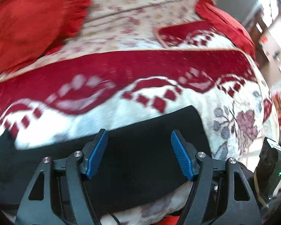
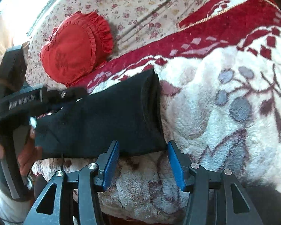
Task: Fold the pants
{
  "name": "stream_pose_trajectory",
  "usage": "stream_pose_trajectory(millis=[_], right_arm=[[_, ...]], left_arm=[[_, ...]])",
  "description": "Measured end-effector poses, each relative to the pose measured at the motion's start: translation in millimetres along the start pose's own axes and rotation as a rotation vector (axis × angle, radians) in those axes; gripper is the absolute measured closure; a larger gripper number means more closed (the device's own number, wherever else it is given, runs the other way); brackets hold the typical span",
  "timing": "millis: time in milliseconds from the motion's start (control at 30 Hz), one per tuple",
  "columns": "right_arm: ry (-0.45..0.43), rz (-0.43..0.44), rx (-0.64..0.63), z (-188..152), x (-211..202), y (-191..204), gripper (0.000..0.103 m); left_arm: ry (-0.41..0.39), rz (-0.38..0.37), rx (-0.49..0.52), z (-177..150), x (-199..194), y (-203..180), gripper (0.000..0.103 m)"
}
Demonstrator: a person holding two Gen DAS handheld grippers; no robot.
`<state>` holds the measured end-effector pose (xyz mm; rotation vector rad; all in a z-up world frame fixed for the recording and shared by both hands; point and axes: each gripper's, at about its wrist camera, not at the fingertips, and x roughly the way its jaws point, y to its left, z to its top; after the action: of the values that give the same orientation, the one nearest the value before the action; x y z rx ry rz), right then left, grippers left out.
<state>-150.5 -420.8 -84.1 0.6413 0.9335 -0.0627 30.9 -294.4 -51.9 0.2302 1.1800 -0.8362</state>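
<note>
The black pants (image 1: 140, 150) lie folded into a compact rectangle on a fluffy white and red blanket (image 1: 159, 110). In the left wrist view my left gripper (image 1: 139, 135) is open, its blue pads over the pants near their far edge, holding nothing. In the right wrist view the pants (image 2: 106, 120) lie ahead and left. My right gripper (image 2: 143, 146) is open and empty, its tips at the near edge of the pants. The left gripper's black body (image 2: 28, 101) shows at the pants' left end.
A red frilled heart cushion (image 2: 75, 50) lies on a floral sheet (image 2: 140, 5) beyond the blanket. It also shows in the left wrist view (image 1: 33, 22). Another red cushion (image 1: 226, 26) lies far right. The right gripper's body (image 1: 271, 165) sits at lower right.
</note>
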Motion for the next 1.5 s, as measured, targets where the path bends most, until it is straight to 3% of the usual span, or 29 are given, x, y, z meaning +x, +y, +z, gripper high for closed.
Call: stream_pose_trajectory(millis=[133, 233, 467, 600, 700, 733, 833, 1000, 1200, 1333, 1433, 1500], right_arm=[[-0.009, 0.027, 0.025, 0.3, 4.0, -3.4, 0.047], [-0.02, 0.042, 0.031, 0.1, 6.8, -2.8, 0.041], [-0.074, 0.079, 0.097, 2.2, 8.2, -11.2, 0.041], [-0.101, 0.034, 0.059, 5.4, 10.0, -8.0, 0.064], [-0.108, 0.082, 0.056, 9.6, 5.1, -8.9, 0.086], [-0.107, 0.088, 0.044, 10.1, 2.9, -6.8, 0.087], [-0.138, 0.099, -0.042, 17.2, -14.0, 17.1, 0.088], [-0.179, 0.186, -0.164, 32.5, -34.4, 68.6, 0.088], [-0.154, 0.316, -0.351, 39.8, -17.9, 162.3, 0.088], [-0.062, 0.369, -0.434, 26.1, 18.4, 208.8, 0.088], [0.047, 0.377, -0.474, 10.8, 67.9, 236.0, 0.088], [0.168, 0.339, -0.476, -3.8, 113.2, 248.1, 0.083]], left_arm=[[0.049, -0.017, 0.085, 13.4, 24.3, -19.5, 0.033], [0.071, 0.019, 0.143, 19.2, 41.2, -31.7, 0.033], [0.076, -0.007, 0.249, 19.9, 59.9, -61.1, 0.033], [0.075, -0.034, 0.258, 16.6, 66.2, -65.0, 0.052], [0.06, -0.065, 0.259, 15.9, 57.5, -66.1, 0.072], [0.053, -0.075, 0.25, 16.6, 52.4, -64.6, 0.08], [0.021, -0.104, 0.228, 20.3, 29.6, -55.4, 0.087], [-0.102, -0.122, 0.166, 22.0, -42.2, -24.2, 0.087], [-0.23, -0.013, 0.03, -2.5, -119.3, 55.4, 0.087], [-0.241, 0.07, -0.111, -38.9, -137.1, 120.3, 0.087], [-0.215, 0.111, -0.221, -64.5, -131.8, 159.2, 0.087], [-0.183, 0.12, -0.306, -81.8, -122.6, 181.5, 0.085]])
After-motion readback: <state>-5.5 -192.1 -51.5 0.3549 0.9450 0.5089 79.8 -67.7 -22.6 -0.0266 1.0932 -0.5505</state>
